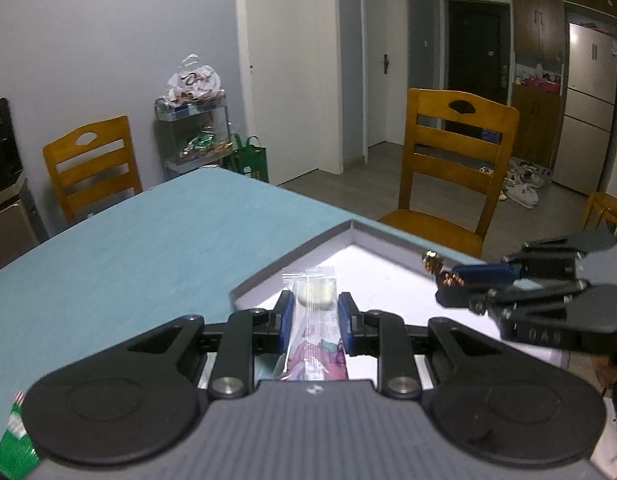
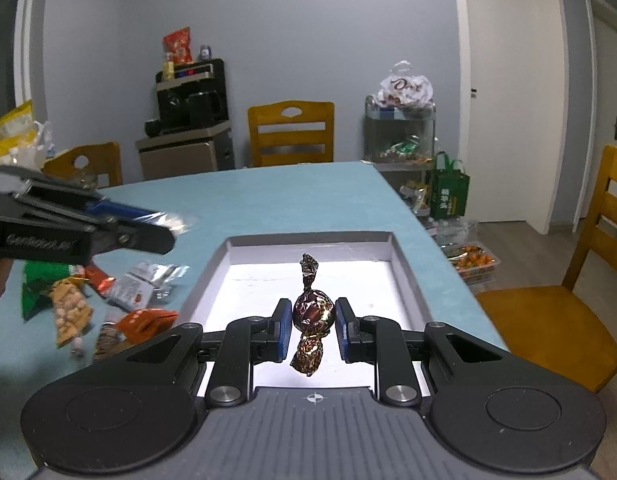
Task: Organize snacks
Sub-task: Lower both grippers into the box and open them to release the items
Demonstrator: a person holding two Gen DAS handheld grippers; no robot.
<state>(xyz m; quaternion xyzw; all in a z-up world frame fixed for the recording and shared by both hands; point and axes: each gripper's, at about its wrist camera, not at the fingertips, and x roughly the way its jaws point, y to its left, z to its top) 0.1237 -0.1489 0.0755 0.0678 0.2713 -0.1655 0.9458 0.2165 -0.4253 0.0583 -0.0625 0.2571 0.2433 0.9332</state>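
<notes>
Left wrist view: the left gripper (image 1: 313,314) is closed on a clear snack packet (image 1: 313,320) with a pale round piece showing at its far end and pink print nearer the camera. The packet stands between the 2 blue pads, over the near left part of a shallow grey box (image 1: 292,252) with a white floor. The box sits on a blue desk (image 1: 148,248). At the right, the right gripper (image 1: 448,280) reaches in over the box, a gold-and-brown wrapped candy (image 1: 434,264) at its tip. A green packet (image 1: 14,436) lies at the near left edge. A wooden chair (image 1: 456,152) stands beyond the desk's far edge.

Right wrist view: the right gripper (image 2: 313,320) is clamped on the wrapped candy (image 2: 312,312), a dark brown foil ball with twisted ends pointing far and near. It hangs above the white floor of the box (image 2: 308,238), near the middle. At the left, the left gripper (image 2: 164,228) is blurred, with a clear wrapper at its tip, above the desk (image 2: 308,192) just left of the box. Near left on the desk lies a loose pile of snacks (image 2: 96,300): green, orange, silver and peanut-filled packets.
</notes>
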